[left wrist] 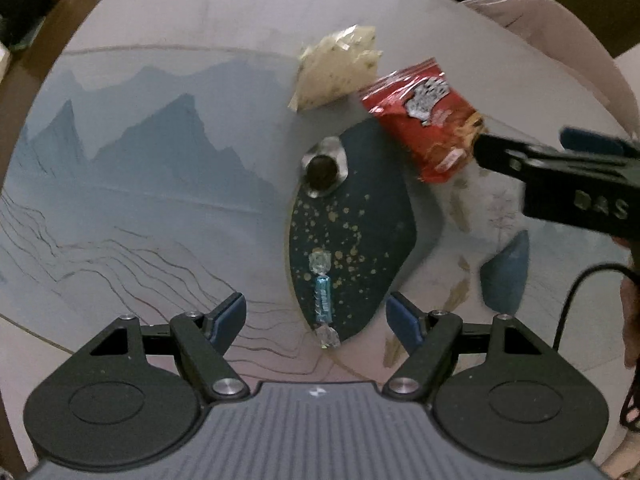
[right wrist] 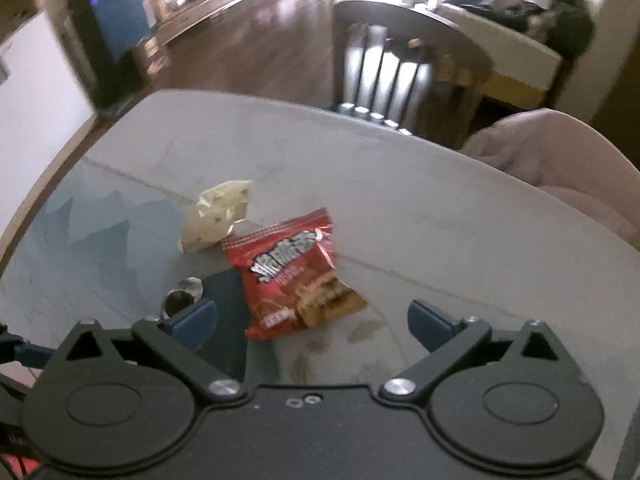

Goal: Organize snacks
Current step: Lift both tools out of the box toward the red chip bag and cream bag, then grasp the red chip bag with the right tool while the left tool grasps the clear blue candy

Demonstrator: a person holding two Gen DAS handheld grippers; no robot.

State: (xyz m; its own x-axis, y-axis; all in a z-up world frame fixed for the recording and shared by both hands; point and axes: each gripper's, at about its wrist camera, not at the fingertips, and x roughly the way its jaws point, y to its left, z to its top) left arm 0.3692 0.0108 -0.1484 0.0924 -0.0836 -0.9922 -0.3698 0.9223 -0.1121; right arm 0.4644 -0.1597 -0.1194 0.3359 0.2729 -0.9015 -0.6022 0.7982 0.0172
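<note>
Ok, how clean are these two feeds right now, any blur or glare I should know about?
Left wrist view: the blue candy is fairly sharp, the red snack bag and pale packet smear at their edges, and the fisheye bends the table rim. Right wrist view: soft all over, the chair streaked, the far room washed out by bright light.

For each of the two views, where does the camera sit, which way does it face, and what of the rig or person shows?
Left wrist: on the left gripper, looking straight down at a blue wrapped candy on the printed table mat; its open fingers and the right gripper show.
Right wrist: on the right gripper, angled down across the table toward a chair; its open fingers show.
Shared: red snack bag, pale snack bag, round foil-wrapped chocolate.
</note>
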